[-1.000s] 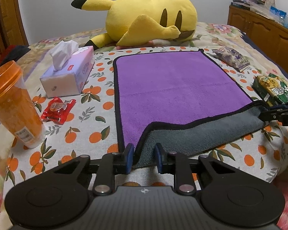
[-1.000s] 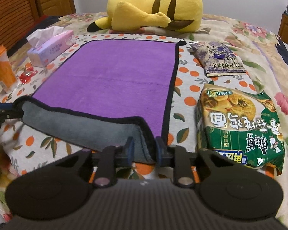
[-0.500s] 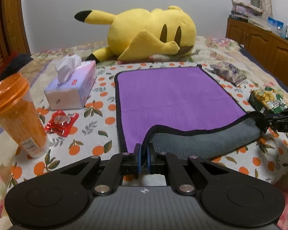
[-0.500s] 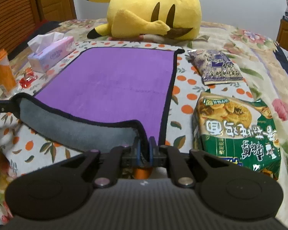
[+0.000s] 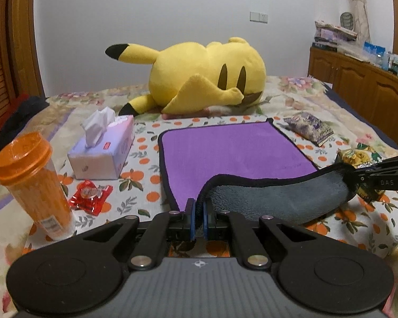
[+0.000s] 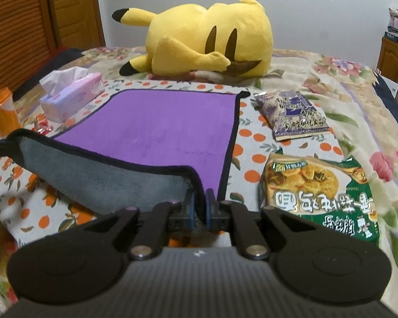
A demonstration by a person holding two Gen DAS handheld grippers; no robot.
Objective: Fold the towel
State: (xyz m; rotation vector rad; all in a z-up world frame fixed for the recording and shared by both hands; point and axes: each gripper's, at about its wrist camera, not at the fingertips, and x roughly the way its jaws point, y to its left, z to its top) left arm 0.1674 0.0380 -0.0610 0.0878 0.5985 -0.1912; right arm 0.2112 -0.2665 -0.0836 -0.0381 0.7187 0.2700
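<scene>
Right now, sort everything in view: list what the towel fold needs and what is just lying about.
In the job:
purple towel with grey underside
left gripper, clamped on its near corner
right gripper, clamped on the other near corner

Lying about:
yellow plush toy
tissue box
orange lidded cup
red candy wrapper
purple snack packet
green noodle packet

My left gripper (image 5: 198,213) and right gripper (image 6: 199,208) each pinch a near corner of the purple, grey-backed microfibre towel (image 5: 233,148) on the orange-print bedsheet (image 5: 143,169). The white cardboard tissue box (image 5: 103,151) sits left; the yellow plush toy (image 5: 204,76) lies behind.
</scene>
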